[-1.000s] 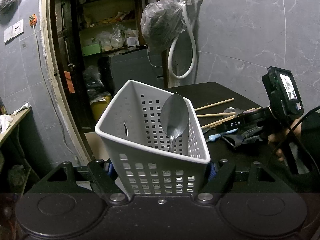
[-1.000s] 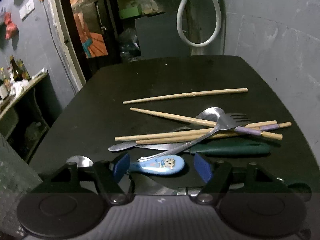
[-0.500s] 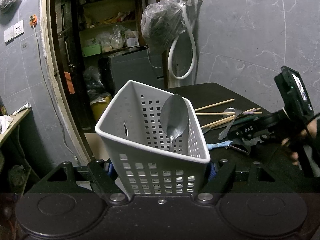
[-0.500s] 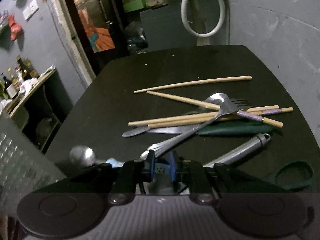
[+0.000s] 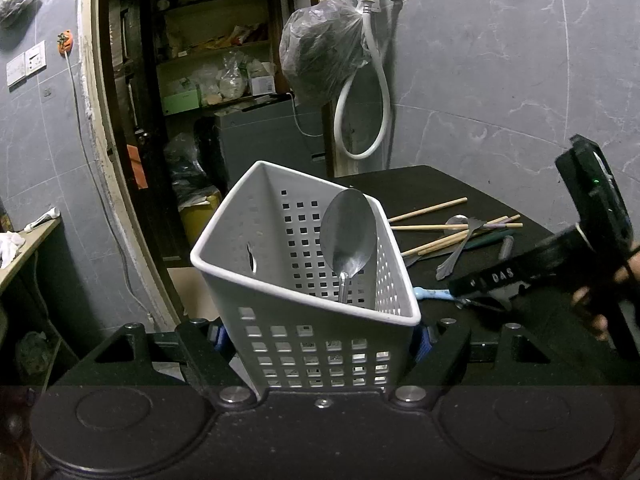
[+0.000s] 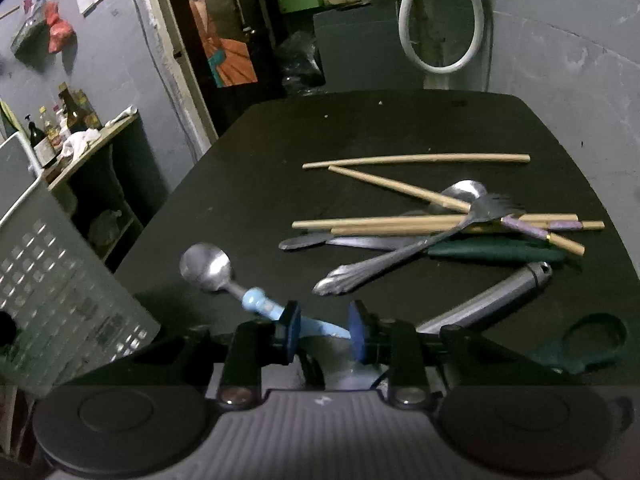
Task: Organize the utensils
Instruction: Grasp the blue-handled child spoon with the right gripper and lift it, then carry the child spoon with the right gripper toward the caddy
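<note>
The right gripper (image 6: 325, 330) has its jaws narrowed around the blue handle of the small spoon (image 6: 240, 286), and they have just been opening a little after a tighter squeeze; the handle runs slantwise between the blue pads, and whether both pads truly press on it I cannot tell, since there is a visible gap on the right side. That is the main risk: held so loosely and so far back on the handle, the spoon could pivot under the weight of its steel bowl, which sticks out to the far left, or slip out on the way to the basket. The left gripper (image 5: 320, 344) is clamped on the lower walls of the white perforated basket (image 5: 304, 320), holding it tilted with its mouth open; a large metal spoon (image 5: 349, 236) already stands inside against the far wall, and a carelessly dropped piece could strike it or catch the rim. In the right wrist view the basket sits close on the near left, so a swinging bowl could knock its side. On the dark table (image 6: 400, 120) the rest waits to the right: chopsticks (image 6: 416, 158), a fork (image 6: 400, 258) lying across them, a green-handled knife (image 6: 496, 250), a steel cylinder handle (image 6: 492, 298) and green scissors (image 6: 588, 340) near the edge, all overlapping, so later picks may drag neighbours along.
</note>
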A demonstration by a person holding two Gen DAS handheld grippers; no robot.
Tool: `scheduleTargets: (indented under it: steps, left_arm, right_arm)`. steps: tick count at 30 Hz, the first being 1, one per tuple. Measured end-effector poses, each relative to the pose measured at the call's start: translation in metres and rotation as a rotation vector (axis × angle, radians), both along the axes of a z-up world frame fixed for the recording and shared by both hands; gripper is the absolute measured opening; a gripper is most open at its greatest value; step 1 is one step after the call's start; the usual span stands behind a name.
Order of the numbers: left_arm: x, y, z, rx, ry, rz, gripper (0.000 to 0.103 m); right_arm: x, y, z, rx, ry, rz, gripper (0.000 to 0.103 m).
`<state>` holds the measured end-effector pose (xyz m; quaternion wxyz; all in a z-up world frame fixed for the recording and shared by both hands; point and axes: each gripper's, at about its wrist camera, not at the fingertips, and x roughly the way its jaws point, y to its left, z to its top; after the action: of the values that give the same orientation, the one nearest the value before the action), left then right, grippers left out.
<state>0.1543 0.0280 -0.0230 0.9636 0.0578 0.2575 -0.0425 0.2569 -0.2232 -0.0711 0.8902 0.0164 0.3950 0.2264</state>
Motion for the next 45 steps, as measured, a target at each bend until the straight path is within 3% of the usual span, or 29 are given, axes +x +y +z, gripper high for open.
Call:
scheduleTargets:
  steps: [14,18,22,28,39,42,44,45]
  left_arm:
    - [0.002,-0.003,0.0,-0.002,-0.002,-0.003,0.079]
    - [0.002,-0.004,0.0,-0.001,-0.001,0.001,0.079]
    - [0.003,-0.005,-0.001,0.0,-0.001,0.005,0.079]
    - [0.002,-0.008,0.0,0.002,-0.002,0.012,0.079]
    - [0.001,-0.01,0.0,0.001,-0.001,0.027,0.079]
    - [0.001,-0.011,0.0,0.001,-0.001,0.028,0.079]
    - [0.001,-0.011,0.0,0.0,-0.001,0.028,0.079]
    - [0.001,-0.011,0.0,0.0,-0.001,0.028,0.079]
  right_arm:
    - [-0.045,0.031,0.002,0.032,0.071,0.159,0.031]
    - [-0.049,0.033,0.006,0.03,0.038,0.18,0.032]
    - [-0.026,0.019,0.015,0.047,-0.022,0.128,0.05]
    - [0.026,0.017,0.015,0.084,-0.008,0.089,0.052]
    - [0.053,0.052,0.001,-0.011,-0.003,0.16,0.041]
    - [0.052,0.058,0.001,-0.046,-0.028,0.161,0.028]
    - [0.048,0.063,0.001,-0.084,-0.052,0.165,0.013]
    - [0.047,0.064,0.0,-0.093,-0.059,0.171,0.012]
